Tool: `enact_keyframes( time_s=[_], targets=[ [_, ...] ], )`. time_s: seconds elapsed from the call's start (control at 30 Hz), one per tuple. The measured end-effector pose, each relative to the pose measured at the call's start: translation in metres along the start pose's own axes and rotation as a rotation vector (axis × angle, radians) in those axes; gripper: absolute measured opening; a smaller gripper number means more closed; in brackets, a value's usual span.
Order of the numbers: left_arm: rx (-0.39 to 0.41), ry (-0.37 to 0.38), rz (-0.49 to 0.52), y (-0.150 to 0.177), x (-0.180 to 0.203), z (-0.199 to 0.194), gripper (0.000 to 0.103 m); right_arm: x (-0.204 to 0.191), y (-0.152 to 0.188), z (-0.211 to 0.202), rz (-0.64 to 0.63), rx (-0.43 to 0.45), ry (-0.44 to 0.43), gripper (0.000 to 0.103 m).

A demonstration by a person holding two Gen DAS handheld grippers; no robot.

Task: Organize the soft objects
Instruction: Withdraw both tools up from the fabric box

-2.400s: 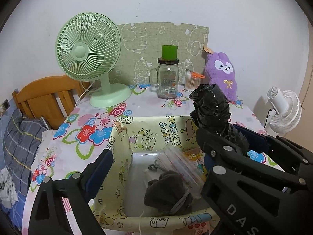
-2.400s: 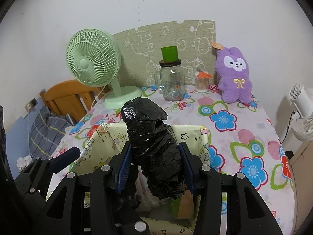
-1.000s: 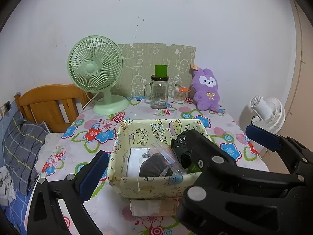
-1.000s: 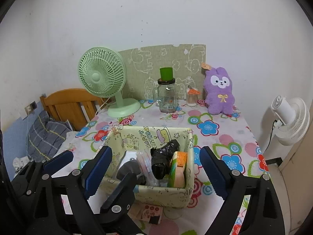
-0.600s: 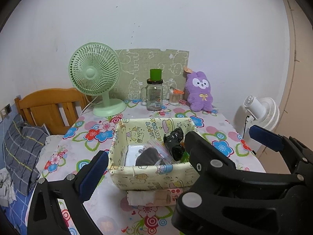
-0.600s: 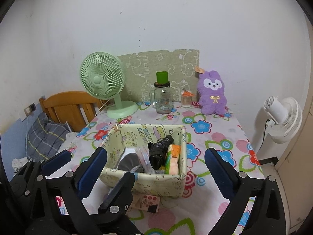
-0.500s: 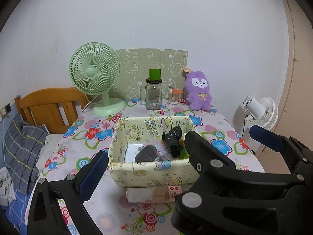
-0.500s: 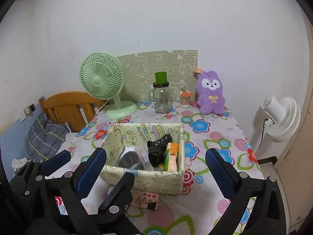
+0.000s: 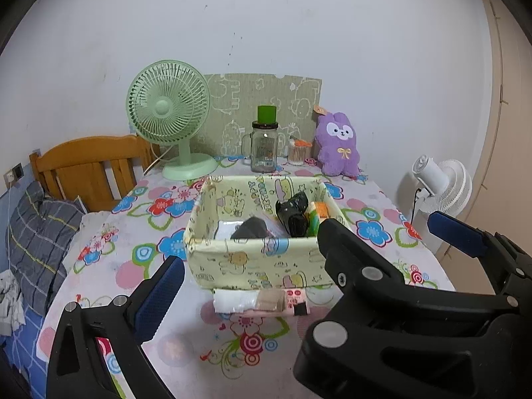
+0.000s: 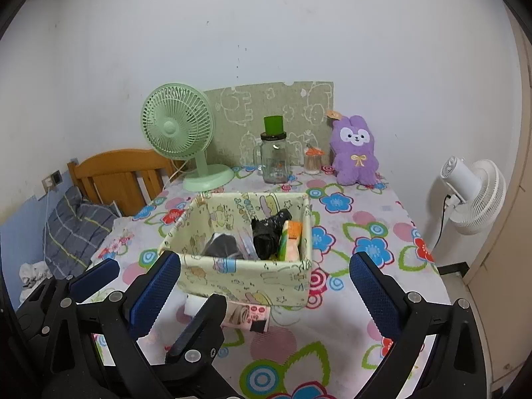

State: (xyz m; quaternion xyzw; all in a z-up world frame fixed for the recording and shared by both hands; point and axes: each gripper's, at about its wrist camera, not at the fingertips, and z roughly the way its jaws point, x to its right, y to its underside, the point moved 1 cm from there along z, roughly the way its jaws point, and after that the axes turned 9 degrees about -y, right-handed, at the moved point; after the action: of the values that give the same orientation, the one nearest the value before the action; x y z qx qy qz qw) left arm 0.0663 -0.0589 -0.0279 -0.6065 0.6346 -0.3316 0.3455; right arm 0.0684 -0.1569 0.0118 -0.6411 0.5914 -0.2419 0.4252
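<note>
A pale yellow fabric basket (image 9: pixel 256 262) (image 10: pixel 249 277) stands mid-table. In it lie a black plastic bag roll (image 9: pixel 294 214) (image 10: pixel 269 232), a dark grey cloth (image 9: pixel 251 227) (image 10: pixel 221 244), a clear bag and an orange-green pack (image 10: pixel 291 239). A flat packet (image 9: pixel 262 301) (image 10: pixel 247 317) lies on the table at the basket's near side. My left gripper (image 9: pixel 299 259) and right gripper (image 10: pixel 266 286) are both open and empty, held back from the basket, near the table's front.
At the back of the floral table (image 10: pixel 365 232) stand a green fan (image 10: pixel 179 133), a glass jar with green cup (image 10: pixel 274 159), a swab pot (image 10: pixel 312 163) and a purple plush (image 10: pixel 355 151). A white floor fan (image 10: pixel 472 196) is right, a wooden bed (image 10: pixel 116 176) left.
My right gripper opened and let the black bag roll go into the basket. Both grippers then drew back and up from the basket.
</note>
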Motion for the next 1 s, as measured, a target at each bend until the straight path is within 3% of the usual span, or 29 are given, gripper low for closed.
enact_keyframes(
  time_s=[1.0],
  targets=[
    [-0.113, -0.005, 0.031, 0.042, 0.006, 0.042, 0.103, 0.017, 0.05, 0.04, 0.05, -0.107, -0.003, 0.103]
  ],
)
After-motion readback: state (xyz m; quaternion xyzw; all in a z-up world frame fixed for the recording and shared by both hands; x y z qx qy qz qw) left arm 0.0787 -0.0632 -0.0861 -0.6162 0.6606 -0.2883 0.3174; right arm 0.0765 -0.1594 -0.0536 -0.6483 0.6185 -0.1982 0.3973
